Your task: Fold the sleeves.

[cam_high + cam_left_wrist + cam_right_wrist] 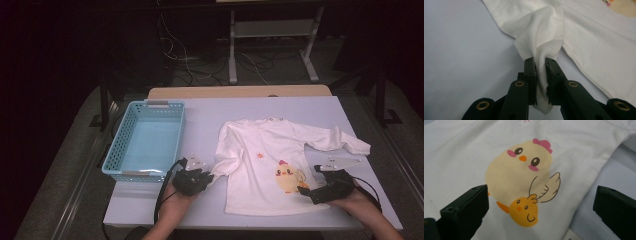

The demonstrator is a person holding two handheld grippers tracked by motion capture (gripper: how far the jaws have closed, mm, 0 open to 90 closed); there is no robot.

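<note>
Dim room, cables and a metal stand on the floor behind; work surface is a pale lavender-grey tabletop [200,120]. High view: a white long-sleeved child's shirt with a yellow chick print [270,165] lies flat and face up at centre-right, sleeves spread, probably laid out for folding. A light blue perforated plastic basket [147,140] stands to its left, apart from the cloth, likely the destination. The left gripper [202,177] sits at the cuff of the near sleeve; the right gripper [306,190] rests at the shirt's lower right edge beside the print.

Left gripper view: jaws are clamped on the bunched white cuff [541,72], fabric gathered into folds between the pads, so the sleeve can be lifted or drawn inward.

Right gripper view: jaws stand wide apart, nothing between the pads; the chick print [521,182] lies flat under them. Judged as poised above the hem, not gripping.
</note>
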